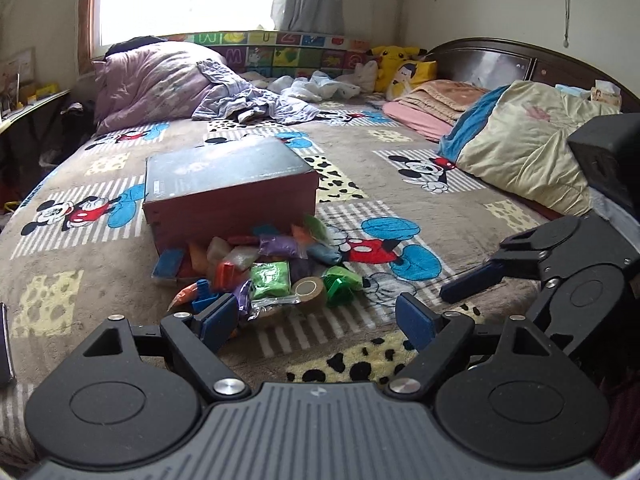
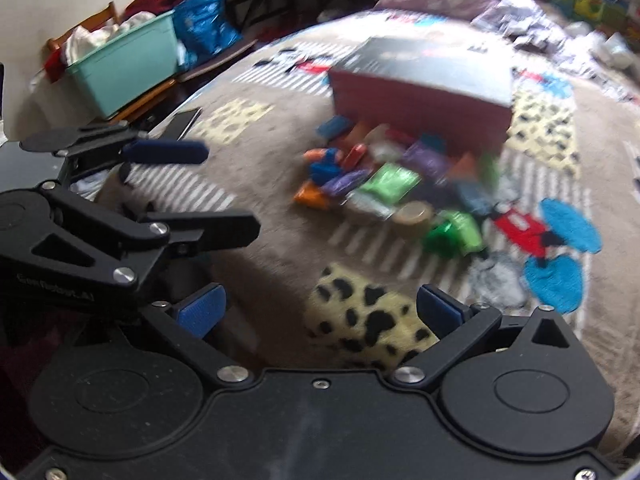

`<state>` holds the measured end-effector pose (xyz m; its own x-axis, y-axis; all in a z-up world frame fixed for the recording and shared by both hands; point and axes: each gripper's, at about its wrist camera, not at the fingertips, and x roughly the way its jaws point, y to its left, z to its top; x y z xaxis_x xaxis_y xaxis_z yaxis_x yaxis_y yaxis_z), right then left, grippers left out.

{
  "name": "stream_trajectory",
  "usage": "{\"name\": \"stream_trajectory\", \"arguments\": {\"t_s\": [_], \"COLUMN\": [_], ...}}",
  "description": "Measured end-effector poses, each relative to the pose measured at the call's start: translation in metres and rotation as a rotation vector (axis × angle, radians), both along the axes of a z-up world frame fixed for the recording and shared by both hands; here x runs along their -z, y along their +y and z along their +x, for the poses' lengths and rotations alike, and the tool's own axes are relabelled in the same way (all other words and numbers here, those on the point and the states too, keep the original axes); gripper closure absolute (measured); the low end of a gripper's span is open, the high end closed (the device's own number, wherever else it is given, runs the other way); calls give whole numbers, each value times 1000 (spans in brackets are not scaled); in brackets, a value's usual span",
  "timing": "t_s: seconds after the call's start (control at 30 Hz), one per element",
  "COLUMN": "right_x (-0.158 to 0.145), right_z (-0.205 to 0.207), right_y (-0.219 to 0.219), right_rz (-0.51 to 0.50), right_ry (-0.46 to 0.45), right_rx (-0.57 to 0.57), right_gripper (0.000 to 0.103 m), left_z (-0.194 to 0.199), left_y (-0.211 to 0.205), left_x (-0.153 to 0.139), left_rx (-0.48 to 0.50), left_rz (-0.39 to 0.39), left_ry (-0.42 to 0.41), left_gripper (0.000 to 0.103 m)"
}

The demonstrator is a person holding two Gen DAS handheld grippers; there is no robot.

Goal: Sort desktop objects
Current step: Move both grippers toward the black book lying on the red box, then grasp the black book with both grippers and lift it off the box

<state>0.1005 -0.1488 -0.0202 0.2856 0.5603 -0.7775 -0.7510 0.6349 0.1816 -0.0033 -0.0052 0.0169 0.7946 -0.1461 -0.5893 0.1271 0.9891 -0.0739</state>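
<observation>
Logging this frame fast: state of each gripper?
Left gripper: jaws open, holding nothing.
Right gripper: jaws open, holding nothing.

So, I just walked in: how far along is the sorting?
Nothing looks sorted yet: the packets, tape roll and green toy lie in one pile against the box. Nothing is in hand; the left gripper and right gripper are open and empty. The whole pile is left.
</observation>
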Motion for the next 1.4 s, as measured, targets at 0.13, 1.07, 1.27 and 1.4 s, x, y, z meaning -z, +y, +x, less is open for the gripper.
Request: {"name": "stream_trajectory", "arguments": {"t_s": [0.13,1.07,1.27,1.4], "right_x": [0,4,13,22], "right_z": [7,147,181,209], "right_y": [2,3,21,31], "right_rz": [-20,-23,-14,-3], "right_ry": [21,-48,-72,-110], "right_rx": [-42,56,122,174], "right_gripper": [1,1,1,1], "left_z": [3,105,159,193], "left_y": [3,61,96,124], "left_x": [0,8,22,30], "left_rx": [9,15,-81,-143], "left_rz": [-4,158,141,108], "left_ry": [21,111,123,132], "left_gripper": [18,18,18,18]}}
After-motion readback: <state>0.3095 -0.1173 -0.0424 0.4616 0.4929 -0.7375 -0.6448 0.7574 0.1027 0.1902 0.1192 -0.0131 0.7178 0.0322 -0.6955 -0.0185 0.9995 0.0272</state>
